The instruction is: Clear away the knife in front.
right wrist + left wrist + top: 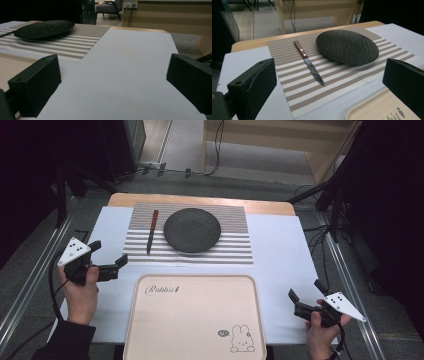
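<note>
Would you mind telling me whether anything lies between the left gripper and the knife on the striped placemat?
Nothing visible does. The left gripper hovers open beside the placemat, and its own view looks straight over bare mat to the knife. The black plate sits off to the knife's side, apart from it, not in the path.

A lab or recording studio is suggested: the counter (pixel 280 207) is flanked by metal rails (pixel 30 280) and dark tripod stands (pixel 327 190), cables (pixel 217 145) are trailed across the floor, and a wall socket (pixel 128 4) is seen behind.
</note>
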`<state>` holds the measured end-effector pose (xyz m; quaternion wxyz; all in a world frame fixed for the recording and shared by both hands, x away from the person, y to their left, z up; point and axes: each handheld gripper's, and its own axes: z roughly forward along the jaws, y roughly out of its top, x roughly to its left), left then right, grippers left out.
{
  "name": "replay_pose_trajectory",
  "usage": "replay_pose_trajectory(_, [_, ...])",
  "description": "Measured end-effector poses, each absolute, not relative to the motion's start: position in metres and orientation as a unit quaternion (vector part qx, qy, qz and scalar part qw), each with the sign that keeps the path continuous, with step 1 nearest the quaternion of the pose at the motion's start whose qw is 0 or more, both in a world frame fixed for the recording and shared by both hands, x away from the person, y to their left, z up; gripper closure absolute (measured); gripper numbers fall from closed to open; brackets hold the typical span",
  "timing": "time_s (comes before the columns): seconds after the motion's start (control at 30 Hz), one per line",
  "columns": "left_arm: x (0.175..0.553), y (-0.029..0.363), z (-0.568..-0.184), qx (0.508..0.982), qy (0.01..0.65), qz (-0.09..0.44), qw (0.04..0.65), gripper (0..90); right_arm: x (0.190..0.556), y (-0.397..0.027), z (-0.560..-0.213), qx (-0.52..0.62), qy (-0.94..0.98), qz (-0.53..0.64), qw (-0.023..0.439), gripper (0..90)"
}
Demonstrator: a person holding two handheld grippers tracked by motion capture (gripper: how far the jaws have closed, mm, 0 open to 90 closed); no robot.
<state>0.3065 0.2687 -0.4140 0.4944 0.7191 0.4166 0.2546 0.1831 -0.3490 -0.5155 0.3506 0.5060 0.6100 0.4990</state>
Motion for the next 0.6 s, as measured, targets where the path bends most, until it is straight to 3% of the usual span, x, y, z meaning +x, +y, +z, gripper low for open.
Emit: replay_pose_trajectory(0.6, [0.353,0.252,-0.409,0.734,0.423,0.246,0.471,0.0,0.183,-0.350,-0.516,0.506,0.610,0.499,0.350,0.0])
